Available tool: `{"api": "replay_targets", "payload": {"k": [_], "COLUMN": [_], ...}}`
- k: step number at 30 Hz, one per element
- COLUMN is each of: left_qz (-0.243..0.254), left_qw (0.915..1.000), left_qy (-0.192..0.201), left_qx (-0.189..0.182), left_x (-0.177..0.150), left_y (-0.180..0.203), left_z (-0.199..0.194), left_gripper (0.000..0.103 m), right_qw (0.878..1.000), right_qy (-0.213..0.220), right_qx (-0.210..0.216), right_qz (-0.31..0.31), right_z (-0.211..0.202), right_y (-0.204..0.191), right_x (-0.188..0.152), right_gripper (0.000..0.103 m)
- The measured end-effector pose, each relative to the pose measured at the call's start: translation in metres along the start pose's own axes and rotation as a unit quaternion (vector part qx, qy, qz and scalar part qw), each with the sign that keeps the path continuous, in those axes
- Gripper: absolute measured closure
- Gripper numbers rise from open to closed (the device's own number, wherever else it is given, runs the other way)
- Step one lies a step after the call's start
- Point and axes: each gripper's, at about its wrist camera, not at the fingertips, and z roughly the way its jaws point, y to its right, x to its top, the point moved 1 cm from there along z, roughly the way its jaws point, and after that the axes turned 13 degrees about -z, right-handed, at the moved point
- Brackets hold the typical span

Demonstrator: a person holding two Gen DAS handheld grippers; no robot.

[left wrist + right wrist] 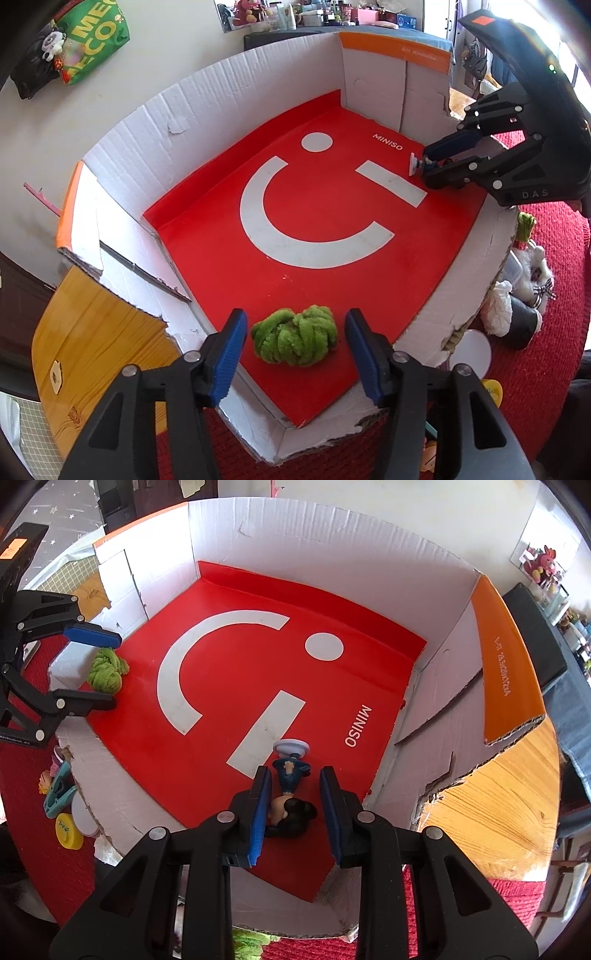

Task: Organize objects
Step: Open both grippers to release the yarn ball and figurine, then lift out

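A cardboard box (155, 147) with white inner walls has a red sheet (332, 295) bearing a white smile mark on its floor. A green fluffy ball (295, 339) lies on the sheet at the near edge. My left gripper (295, 323) stands open around the ball, its blue pads clear of it on both sides. From the right wrist the green ball (105, 672) and the left gripper (112, 670) sit at the box's left corner. My right gripper (295, 775) is shut on a small figurine (290, 775) with dark hair, a blue dress and a white round base, low over the sheet near the box's corner.
The box rests on a red knitted rug (535, 369). Outside its wall lie a white plush and a black pot (517, 314), a yellow lid (68, 830) and a teal toy (59, 790). A wooden surface (498, 812) borders one torn corner.
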Motion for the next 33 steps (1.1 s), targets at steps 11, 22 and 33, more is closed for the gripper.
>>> {"api": "replay_targets", "payload": {"k": [11,22,33], "left_qz": [-0.021,-0.052,-0.1], "left_qw": [0.9996,0.9975,0.9897], "left_qy": [0.012,0.038,0.092], "left_qx": [-0.013,-0.028,-0.044], "left_x": [-0.007,-0.009,-0.017], "left_y": [-0.006,-0.008,0.001], "left_z": [-0.015,-0.044,-0.073], "left_gripper": [0.045,0.045,0.04], "right_qw": [1.0,0.998,0.99], "right_qy": [0.015,0.053,0.131], "right_qx": [-0.001,-0.011,-0.035], "right_qz": [0.003,0.014,0.025], "right_z": [-0.019,-0.028,-0.075], "right_y": [0.008,-0.002,-0.031], "right_x": [0.0,0.013,0.01], "right_gripper": [0.077,0.077,0.036]}}
